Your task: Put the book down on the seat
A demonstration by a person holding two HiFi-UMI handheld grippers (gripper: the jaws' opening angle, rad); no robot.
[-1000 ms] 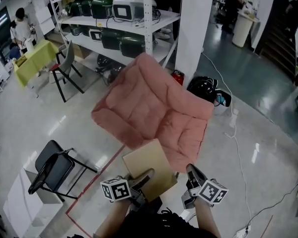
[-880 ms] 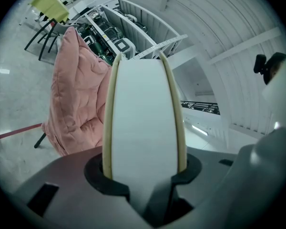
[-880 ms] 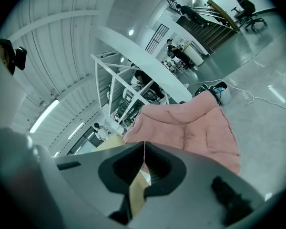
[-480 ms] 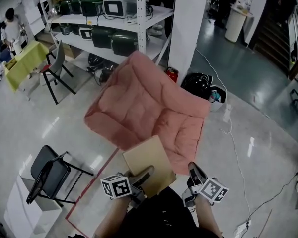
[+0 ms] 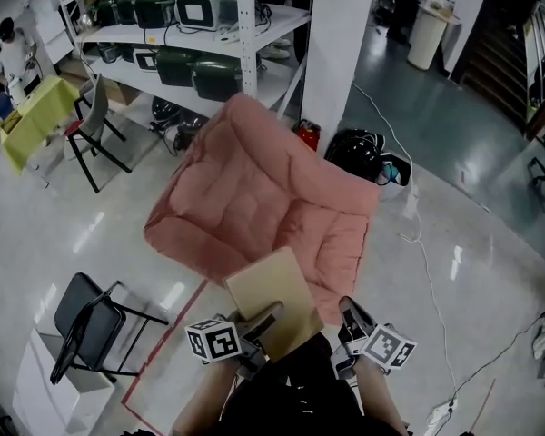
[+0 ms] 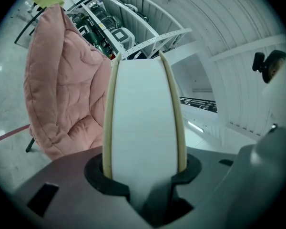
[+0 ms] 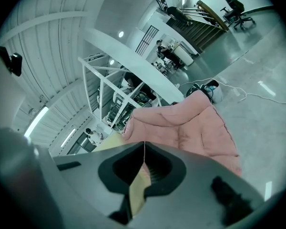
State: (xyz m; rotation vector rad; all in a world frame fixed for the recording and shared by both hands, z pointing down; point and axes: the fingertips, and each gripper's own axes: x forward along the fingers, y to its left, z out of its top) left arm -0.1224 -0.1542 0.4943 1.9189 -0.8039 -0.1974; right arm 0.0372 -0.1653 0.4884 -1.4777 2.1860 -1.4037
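Book [image 5: 269, 289], near edge hidden, sits clamped in left hand-held gripper [image 5: 271, 319].

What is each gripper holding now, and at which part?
The left gripper clamps the book at its near edge, across its thickness. The right gripper has its jaws together beside the book; whether it holds anything cannot be told.

- A white pillar [image 5: 341, 57] rose from the glossy grey floor [image 5: 490, 189].
- Left of the pillar stood metal shelving [image 5: 277, 24] stacked with green and white machines.
- Farther left of the pillar were a yellow-green table [image 5: 27, 121] and a black folding chair [image 5: 89, 309].
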